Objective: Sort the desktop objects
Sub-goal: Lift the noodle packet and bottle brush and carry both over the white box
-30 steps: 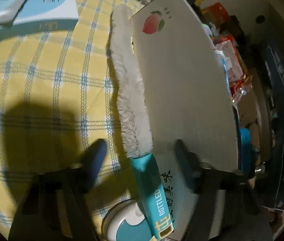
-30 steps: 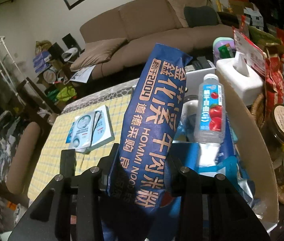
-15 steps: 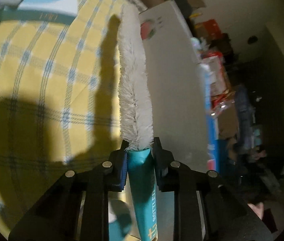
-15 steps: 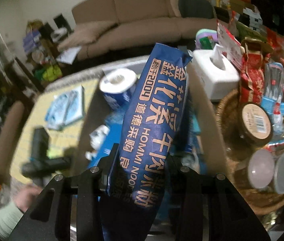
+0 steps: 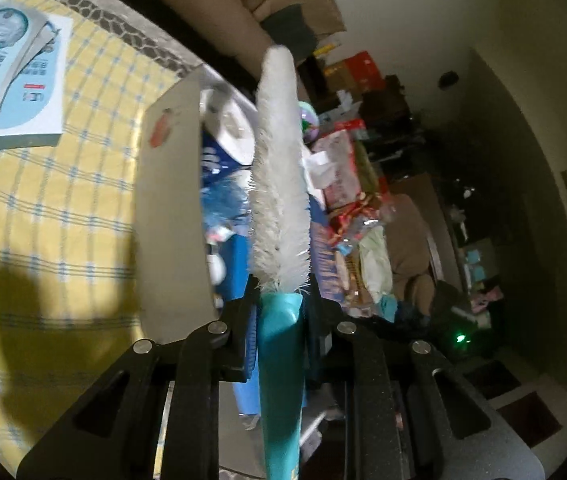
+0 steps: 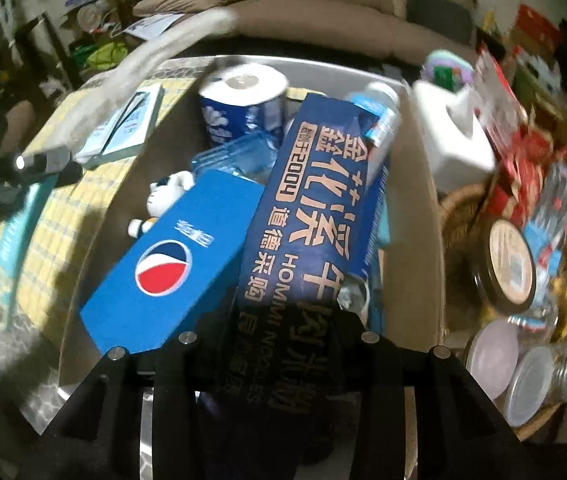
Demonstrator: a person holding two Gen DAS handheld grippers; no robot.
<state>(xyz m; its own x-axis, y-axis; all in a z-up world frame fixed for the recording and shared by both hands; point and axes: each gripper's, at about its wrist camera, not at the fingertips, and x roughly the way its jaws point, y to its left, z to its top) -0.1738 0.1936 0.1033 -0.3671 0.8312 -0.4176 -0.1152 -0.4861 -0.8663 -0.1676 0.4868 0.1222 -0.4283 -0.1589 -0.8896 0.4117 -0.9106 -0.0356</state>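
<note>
My left gripper (image 5: 279, 312) is shut on the teal handle of a white bottle brush (image 5: 279, 168) and holds it lifted, bristles pointing away, next to the wall of the cardboard box (image 5: 171, 216). The brush and left gripper also show blurred at the left of the right wrist view (image 6: 135, 64). My right gripper (image 6: 279, 332) is shut on a dark blue noodle packet (image 6: 315, 220) and holds it over the open box (image 6: 411, 240), above a blue Pepsi carton (image 6: 175, 260).
The box also holds a toilet roll (image 6: 243, 100), a water bottle (image 6: 379, 116) and a small white toy (image 6: 167, 196). A tissue box (image 6: 455, 136) and a wicker basket (image 6: 459, 216) of jars stand to its right. Booklets (image 5: 15, 76) lie on the yellow checked tablecloth (image 5: 51, 216).
My left gripper closed on the brush handle and lifted the brush off the table. My right gripper carried the noodle packet down over the open box.
</note>
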